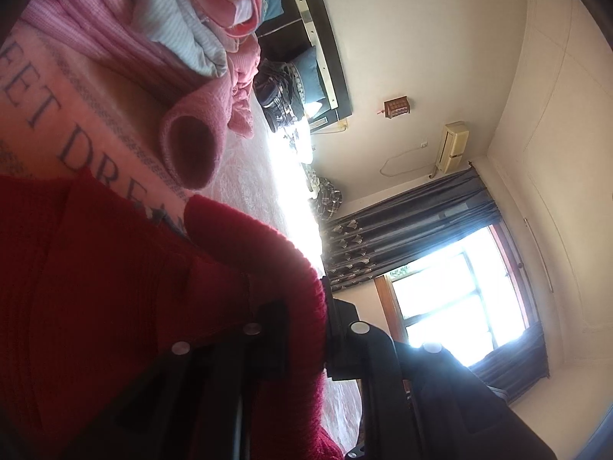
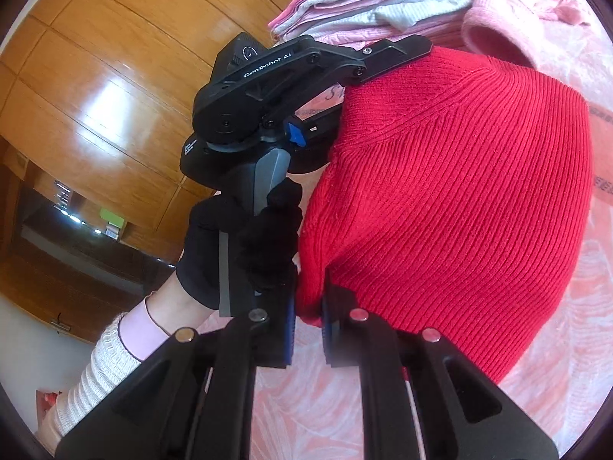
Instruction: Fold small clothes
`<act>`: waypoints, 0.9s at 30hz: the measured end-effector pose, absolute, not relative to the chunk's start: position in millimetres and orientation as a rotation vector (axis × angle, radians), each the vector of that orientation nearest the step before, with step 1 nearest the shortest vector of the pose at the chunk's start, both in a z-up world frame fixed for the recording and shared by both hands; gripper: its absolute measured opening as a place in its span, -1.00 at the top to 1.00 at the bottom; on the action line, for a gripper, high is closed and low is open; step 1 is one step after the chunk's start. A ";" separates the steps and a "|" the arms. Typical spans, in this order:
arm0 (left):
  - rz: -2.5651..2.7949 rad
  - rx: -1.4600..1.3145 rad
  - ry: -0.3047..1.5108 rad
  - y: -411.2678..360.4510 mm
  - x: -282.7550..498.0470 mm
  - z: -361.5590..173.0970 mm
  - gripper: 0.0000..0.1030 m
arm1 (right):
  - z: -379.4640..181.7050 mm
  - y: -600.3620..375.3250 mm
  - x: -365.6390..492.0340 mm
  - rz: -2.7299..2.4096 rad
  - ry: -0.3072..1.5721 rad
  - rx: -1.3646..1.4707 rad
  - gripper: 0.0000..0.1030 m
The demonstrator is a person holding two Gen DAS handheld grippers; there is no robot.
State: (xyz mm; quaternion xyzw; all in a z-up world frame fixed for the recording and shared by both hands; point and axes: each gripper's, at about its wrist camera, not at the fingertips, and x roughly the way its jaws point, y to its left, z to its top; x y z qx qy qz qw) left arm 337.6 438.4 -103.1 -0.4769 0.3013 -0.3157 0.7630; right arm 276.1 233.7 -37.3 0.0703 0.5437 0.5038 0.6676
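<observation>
The red knit garment (image 2: 459, 199) at centre is mid-fold, lifted off the bed (image 2: 306, 402), both grippers, right (image 2: 307, 329) and left (image 2: 383, 65), clamped on its edges, while folded clothes (image 2: 383, 11) lie stacked at twelve o'clock.

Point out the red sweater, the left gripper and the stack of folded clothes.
red sweater (image 2: 459, 191): right wrist view, ribbed body.
left gripper (image 2: 383, 59): right wrist view, fingertips at the sweater's top edge.
stack of folded clothes (image 2: 367, 11): right wrist view, layered edges.
</observation>
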 end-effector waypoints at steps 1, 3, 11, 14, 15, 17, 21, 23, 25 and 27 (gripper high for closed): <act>-0.676 -1.040 0.652 449.2 334.2 -105.5 0.77 | -39.5 242.6 275.0 1.146 1.229 0.158 0.82; -0.647 -1.048 0.646 469.1 329.2 -110.4 0.77 | -45.2 260.1 271.7 1.159 1.236 0.150 0.82; -0.465 -1.053 0.834 514.6 327.8 -181.4 0.67 | -97.4 312.6 261.1 1.067 1.312 -0.004 0.72; -0.463 -1.055 0.835 516.9 322.6 -192.2 0.66 | -113.0 311.8 258.2 1.040 1.343 -0.033 0.43; -0.467 -1.044 0.841 517.1 320.7 -189.6 0.61 | -112.6 309.8 257.2 1.053 1.342 -0.023 0.38; -0.474 -1.017 0.844 517.1 316.7 -177.5 0.17 | -106.4 299.6 257.2 1.092 1.349 0.032 -0.03; -0.509 -0.946 0.858 507.2 296.4 -157.2 -0.20 | -84.6 260.6 259.4 1.131 1.321 0.116 -0.06; -0.514 -0.938 0.906 493.6 283.9 -156.7 -0.26 | -74.9 236.1 257.6 1.076 1.296 0.088 -0.07; -0.529 -0.945 0.937 482.0 265.3 -161.4 -0.26 | -70.3 210.2 258.7 1.019 1.284 0.062 -0.07; -0.494 -0.926 0.961 474.4 247.5 -164.0 -0.26 | -70.5 187.3 258.9 0.965 1.273 0.036 -0.07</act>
